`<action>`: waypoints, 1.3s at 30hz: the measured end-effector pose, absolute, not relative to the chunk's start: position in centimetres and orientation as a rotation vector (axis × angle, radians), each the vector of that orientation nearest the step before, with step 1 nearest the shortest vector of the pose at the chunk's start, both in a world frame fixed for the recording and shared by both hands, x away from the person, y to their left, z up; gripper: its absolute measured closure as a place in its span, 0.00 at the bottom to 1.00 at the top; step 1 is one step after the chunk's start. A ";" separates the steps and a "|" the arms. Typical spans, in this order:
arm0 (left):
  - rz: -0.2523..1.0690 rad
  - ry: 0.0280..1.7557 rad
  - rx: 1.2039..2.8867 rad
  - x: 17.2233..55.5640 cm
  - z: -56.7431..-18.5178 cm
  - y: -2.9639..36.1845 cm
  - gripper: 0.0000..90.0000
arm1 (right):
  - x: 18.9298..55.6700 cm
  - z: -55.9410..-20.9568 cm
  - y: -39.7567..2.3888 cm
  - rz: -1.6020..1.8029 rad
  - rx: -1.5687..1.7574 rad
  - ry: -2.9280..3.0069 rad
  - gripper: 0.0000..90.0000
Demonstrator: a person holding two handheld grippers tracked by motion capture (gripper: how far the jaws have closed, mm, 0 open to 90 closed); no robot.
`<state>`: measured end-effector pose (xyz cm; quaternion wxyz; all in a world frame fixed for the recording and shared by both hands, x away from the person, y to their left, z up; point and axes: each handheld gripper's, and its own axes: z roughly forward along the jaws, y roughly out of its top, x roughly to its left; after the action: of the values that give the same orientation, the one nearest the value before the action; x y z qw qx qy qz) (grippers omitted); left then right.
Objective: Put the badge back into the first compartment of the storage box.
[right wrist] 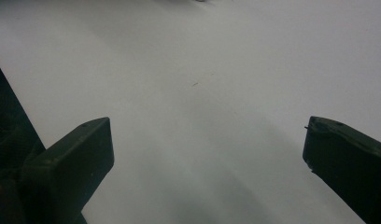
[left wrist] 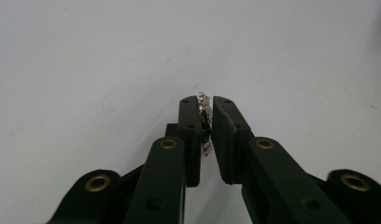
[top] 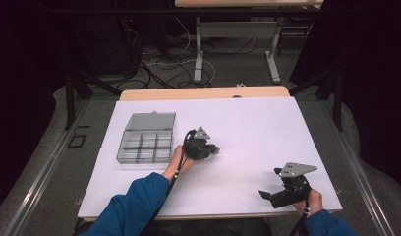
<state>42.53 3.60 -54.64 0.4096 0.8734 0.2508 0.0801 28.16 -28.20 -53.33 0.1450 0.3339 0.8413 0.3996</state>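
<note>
Silvery-gold, tangled bit of fine chain or jewellery sits pinched between the pads of the left tool, jaws nearly together on it; exact item too small to tell. Left tool is low over the white sheet-covered bench, just right of the clear plastic compartment box with its lid flipped open at the back. Judging by that open lid, the piece is gripped for dropping into one of the compartments. Right tool rests near the bench's front right edge, jaws wide and empty, well apart from the work, likely parked out of the way. Open white surface lies all round the left tool; path over to the box looks unobstructed. Box walls are the only edge to get over.
</note>
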 end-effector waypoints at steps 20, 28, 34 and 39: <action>0.259 0.604 2.181 41.5 -54.0 4.1 0.96 | 28.3 -53.4 -28.3 1.152 0.954 2.417 0.02; 0.278 0.610 2.163 41.1 -53.3 4.9 0.96 | 28.2 -53.4 -28.3 1.149 0.972 2.415 0.02; 0.294 0.614 2.151 40.6 -52.7 5.8 0.96 | 28.2 -53.4 -28.3 1.144 0.974 2.421 0.02; 0.299 0.618 2.151 40.2 -52.3 6.2 0.96 | 28.2 -53.3 -28.3 1.144 0.980 2.419 0.02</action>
<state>40.18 6.24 -52.30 0.4277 0.8611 0.2475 0.1198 28.17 -28.27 -53.34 0.1454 0.3403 0.8399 0.3971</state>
